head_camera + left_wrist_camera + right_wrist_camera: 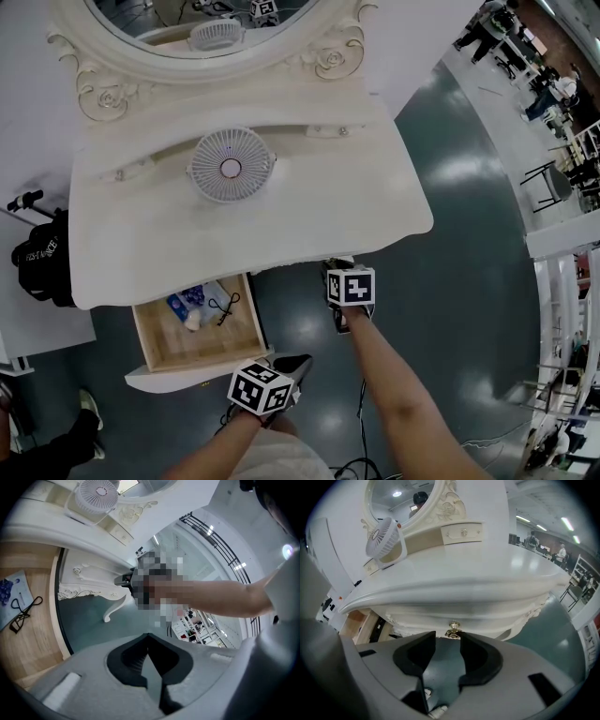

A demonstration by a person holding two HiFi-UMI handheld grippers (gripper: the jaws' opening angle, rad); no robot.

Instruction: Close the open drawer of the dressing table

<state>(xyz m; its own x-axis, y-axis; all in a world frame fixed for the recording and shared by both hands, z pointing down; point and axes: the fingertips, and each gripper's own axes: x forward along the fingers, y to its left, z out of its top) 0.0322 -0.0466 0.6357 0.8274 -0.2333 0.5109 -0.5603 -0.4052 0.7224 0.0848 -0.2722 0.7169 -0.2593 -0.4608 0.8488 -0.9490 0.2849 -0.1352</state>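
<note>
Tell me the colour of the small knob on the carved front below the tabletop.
Gold, with a shiny metallic look. The knob shows best in the right gripper view.

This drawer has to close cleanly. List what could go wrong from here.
The left gripper sits by the right end of the drawer front, not its middle; a push there may skew and jam it.
The right gripper, jaws open, is right at the gold knob under the tabletop and could snag it.
The black cord lies loose inside and may catch.
</note>
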